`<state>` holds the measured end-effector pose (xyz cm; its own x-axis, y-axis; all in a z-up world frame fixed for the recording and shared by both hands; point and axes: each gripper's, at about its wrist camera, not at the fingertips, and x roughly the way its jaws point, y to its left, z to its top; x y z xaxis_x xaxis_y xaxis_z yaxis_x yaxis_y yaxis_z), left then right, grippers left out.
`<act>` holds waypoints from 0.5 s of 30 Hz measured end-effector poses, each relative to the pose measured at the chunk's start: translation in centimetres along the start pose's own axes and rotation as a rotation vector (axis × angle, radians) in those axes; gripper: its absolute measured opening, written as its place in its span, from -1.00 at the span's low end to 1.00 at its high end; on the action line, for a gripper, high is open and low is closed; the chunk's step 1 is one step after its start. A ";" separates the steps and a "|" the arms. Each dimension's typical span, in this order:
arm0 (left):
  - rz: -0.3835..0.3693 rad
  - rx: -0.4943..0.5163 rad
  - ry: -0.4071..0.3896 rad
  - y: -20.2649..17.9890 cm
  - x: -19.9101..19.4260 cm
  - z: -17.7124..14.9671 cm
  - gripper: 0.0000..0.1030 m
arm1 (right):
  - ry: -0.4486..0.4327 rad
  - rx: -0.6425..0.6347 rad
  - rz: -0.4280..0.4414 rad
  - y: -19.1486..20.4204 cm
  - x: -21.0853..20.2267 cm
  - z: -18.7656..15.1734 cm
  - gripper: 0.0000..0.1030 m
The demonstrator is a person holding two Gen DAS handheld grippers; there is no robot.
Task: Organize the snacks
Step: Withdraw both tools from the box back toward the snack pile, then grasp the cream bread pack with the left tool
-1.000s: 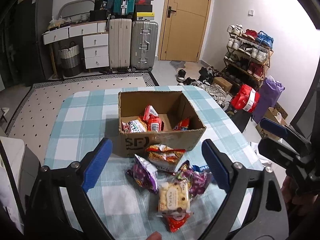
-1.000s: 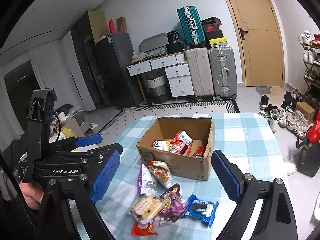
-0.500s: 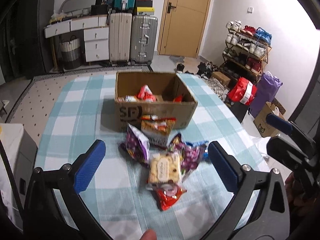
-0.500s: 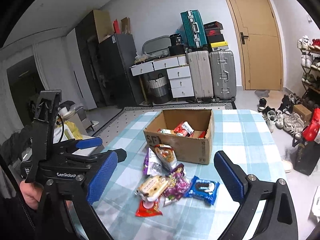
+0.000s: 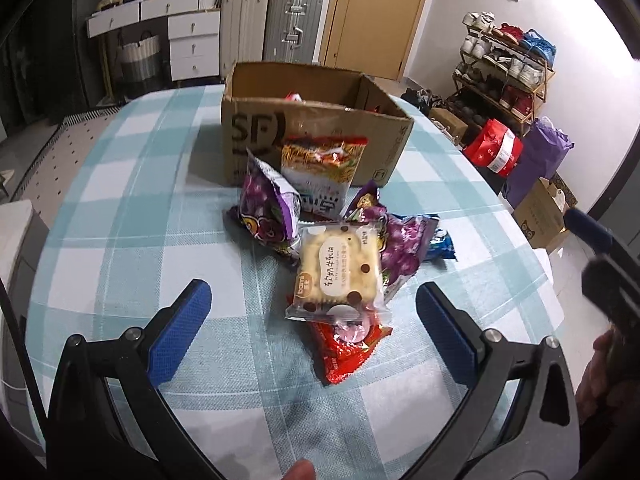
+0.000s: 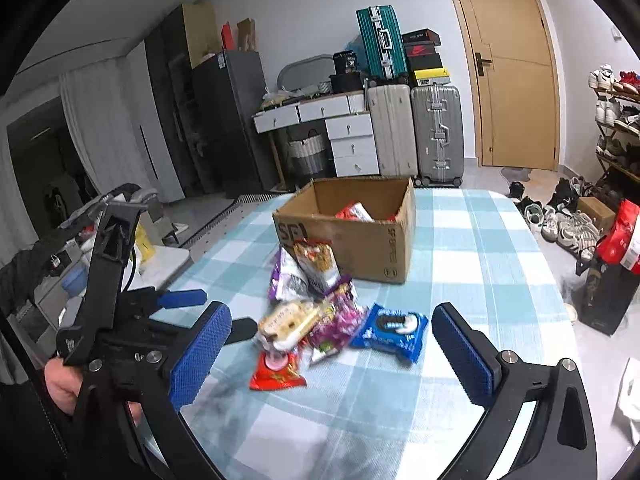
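Biscuit pack (image 5: 338, 270) before left hand-held gripper (image 5: 310, 326)

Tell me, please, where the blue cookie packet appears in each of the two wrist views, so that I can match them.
Left wrist view: the blue cookie packet is right of centre, mostly hidden behind the purple snack bag; only its blue end shows.
Right wrist view: the blue cookie packet lies fully visible at centre, on the right edge of the snack pile.
Shared landmark: the cardboard box, behind the pile in both views.
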<state>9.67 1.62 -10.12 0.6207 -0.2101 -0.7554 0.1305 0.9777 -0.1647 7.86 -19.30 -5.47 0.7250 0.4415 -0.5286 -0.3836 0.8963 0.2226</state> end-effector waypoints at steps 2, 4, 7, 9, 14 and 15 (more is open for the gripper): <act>-0.002 0.002 0.011 0.1 0.7 0.1 0.97 | 0.012 0.003 -0.001 -0.2 0.4 -0.6 0.99; -0.005 0.008 0.023 0.1 1.6 0.2 0.97 | 0.024 0.007 -0.007 -0.4 0.8 -1.2 0.99; -0.008 0.018 0.040 -0.1 2.9 0.5 0.98 | 0.038 0.023 -0.007 -1.0 1.6 -1.8 0.99; -0.014 0.019 0.051 -0.2 3.7 0.7 0.97 | 0.044 0.031 -0.006 -1.3 1.9 -2.0 0.99; -0.035 0.020 0.073 -0.6 5.6 1.4 0.97 | 0.056 0.046 -0.004 -1.9 2.7 -2.6 0.99; -0.032 0.024 0.076 -0.6 6.0 1.6 0.97 | 0.059 0.050 -0.004 -2.1 2.9 -2.7 0.99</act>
<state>14.54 -0.27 -13.56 0.5553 -0.2397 -0.7964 0.1682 0.9701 -0.1747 9.23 -20.05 -9.64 0.6909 0.4365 -0.5763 -0.3510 0.8994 0.2605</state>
